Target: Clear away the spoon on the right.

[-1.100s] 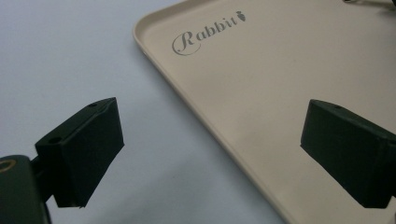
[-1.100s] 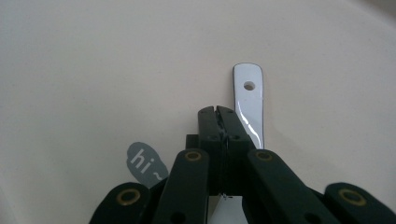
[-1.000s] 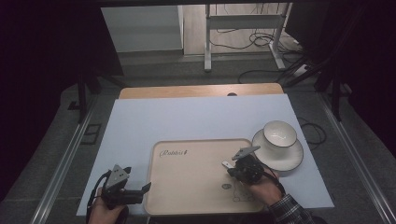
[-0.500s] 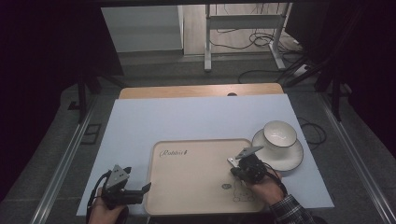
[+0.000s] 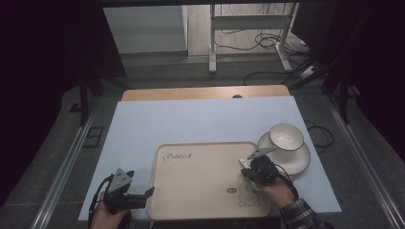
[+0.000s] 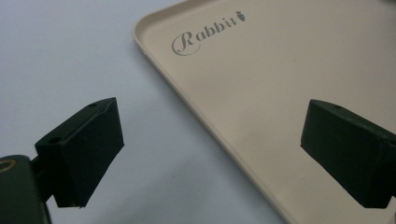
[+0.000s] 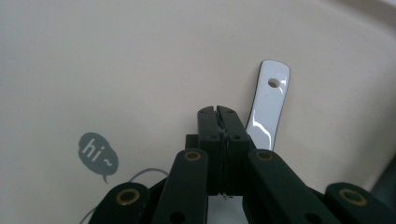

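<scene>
A beige tray (image 5: 200, 176) printed with "Rabbit" lies on the white table sheet. My right gripper (image 5: 248, 170) hovers low over its right part, jaws shut (image 7: 218, 112). A white spoon (image 7: 271, 100) lies on the tray with its handle sticking out past the right jaw. The rest of the spoon runs under the gripper, and I cannot tell whether the jaws pinch it. My left gripper (image 5: 145, 196) is open at the tray's near left corner (image 6: 212, 121), one jaw over the sheet, the other over the tray, with nothing between them.
A white bowl (image 5: 285, 136) sits on a white plate (image 5: 298, 161) just right of the tray. A "hi~" bubble and a rabbit drawing (image 5: 249, 195) mark the tray's near right corner. Bare white sheet (image 5: 200, 121) stretches beyond the tray.
My right gripper has edged a little to the right over the tray, still shut. The left gripper has stayed where it was.
</scene>
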